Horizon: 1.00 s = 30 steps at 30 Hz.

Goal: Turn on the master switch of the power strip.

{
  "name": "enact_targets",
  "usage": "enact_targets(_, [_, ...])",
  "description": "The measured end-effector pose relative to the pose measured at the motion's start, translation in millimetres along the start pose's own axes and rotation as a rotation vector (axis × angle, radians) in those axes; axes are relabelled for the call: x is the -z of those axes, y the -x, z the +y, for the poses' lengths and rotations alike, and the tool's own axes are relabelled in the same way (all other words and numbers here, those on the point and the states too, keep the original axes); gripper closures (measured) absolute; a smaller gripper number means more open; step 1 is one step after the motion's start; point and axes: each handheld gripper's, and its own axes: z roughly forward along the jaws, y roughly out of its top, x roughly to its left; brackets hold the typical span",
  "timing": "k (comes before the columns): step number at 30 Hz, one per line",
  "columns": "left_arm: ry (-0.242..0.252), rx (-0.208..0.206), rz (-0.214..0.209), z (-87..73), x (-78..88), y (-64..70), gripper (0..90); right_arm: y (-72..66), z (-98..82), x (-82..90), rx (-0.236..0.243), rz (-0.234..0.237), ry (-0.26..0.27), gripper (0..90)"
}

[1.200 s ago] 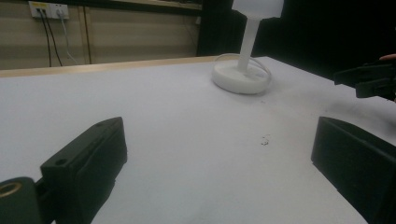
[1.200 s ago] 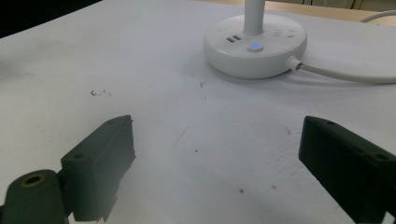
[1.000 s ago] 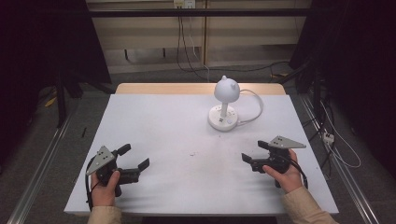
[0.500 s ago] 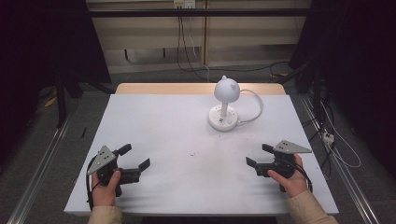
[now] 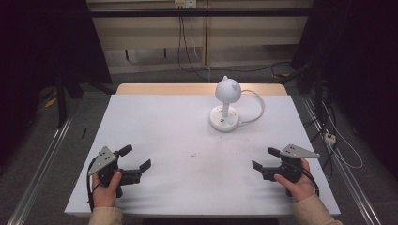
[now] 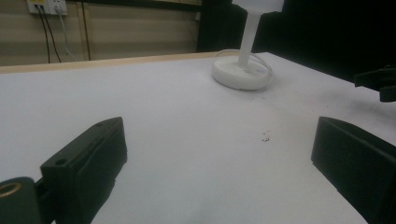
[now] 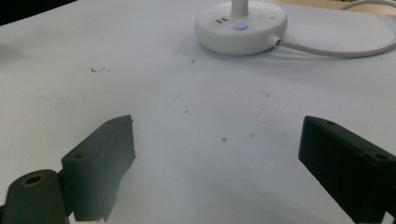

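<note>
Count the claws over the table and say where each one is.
2. The left claw sits open near the table's front left; the right claw sits open near the front right. Neither touches the white lamp.

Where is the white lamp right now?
In the high view the white lamp stands right of centre toward the table's far edge, well beyond both grippers, nearer the right gripper.

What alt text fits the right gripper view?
Two open black jaws of the right gripper frame a bare white table. Beyond them stands the round white plastic base of a small desk lamp, a blue light on it, its white cable trailing right.
</note>
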Motion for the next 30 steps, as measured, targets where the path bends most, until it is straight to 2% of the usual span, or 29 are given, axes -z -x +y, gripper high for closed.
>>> enact_targets(30, [-0.013,-0.005,0.0,-0.8,-1.3,0.2,3.2,3.9,-11.1,14.3,0.005,-0.01,-0.006,10.4])
